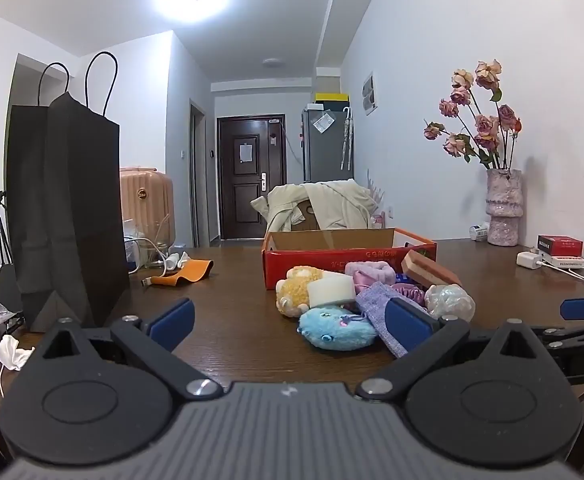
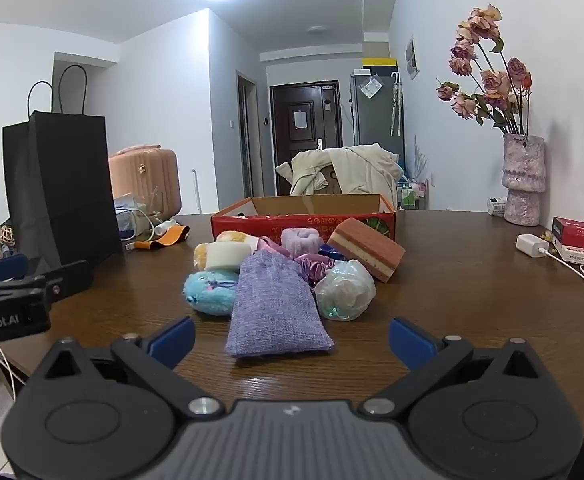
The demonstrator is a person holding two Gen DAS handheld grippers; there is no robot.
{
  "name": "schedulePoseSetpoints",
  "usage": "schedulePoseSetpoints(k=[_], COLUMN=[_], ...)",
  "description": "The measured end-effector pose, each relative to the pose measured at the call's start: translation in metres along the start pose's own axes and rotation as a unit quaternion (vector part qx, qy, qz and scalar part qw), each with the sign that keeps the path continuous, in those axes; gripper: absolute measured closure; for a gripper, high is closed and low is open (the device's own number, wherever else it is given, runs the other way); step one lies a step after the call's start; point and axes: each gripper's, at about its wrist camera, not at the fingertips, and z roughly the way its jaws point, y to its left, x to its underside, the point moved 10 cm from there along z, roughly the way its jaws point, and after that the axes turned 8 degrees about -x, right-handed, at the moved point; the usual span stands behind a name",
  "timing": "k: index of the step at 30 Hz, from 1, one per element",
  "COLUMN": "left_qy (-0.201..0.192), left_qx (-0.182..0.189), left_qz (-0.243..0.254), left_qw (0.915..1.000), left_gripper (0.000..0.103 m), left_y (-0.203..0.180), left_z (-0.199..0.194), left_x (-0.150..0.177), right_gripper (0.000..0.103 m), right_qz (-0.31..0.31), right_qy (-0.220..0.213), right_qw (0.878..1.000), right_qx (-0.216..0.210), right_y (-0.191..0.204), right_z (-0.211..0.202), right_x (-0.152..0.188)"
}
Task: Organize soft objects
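Red cardboard box (image 2: 304,216) sits open on the brown wooden desk (image 2: 452,280); the soft pile lies just before it, purple knitted pouch (image 2: 276,304) nearest. Nothing appears packed yet. Left gripper (image 1: 288,320) and right gripper (image 2: 292,340) gape wide, empty.

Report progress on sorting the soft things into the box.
Done: nothing that shows. The red cardboard box looks empty from here, though its floor is partly hidden. In hand: nothing; the left tool and right tool are both open and hold nothing. Left: the whole pile in front of the box, including the purple knit pouch, blue plush, white sponge and layered sponge.
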Motion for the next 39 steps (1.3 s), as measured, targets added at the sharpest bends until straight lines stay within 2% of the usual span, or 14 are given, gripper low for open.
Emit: schedulePoseSetpoints(k=[39], left_qy=[0.01], left_qx=[0.009], left_qz=[0.004], left_qw=[0.9999], left_gripper=[0.0], left_y=[-0.002], left_z=[0.007], left_x=[0.003], right_gripper=[0.0], right_qz=[0.015], right_qy=[0.003], right_qw=[1.0], right_qx=[0.001], right_y=[-0.007], right_z=[0.005], right_x=[0.003])
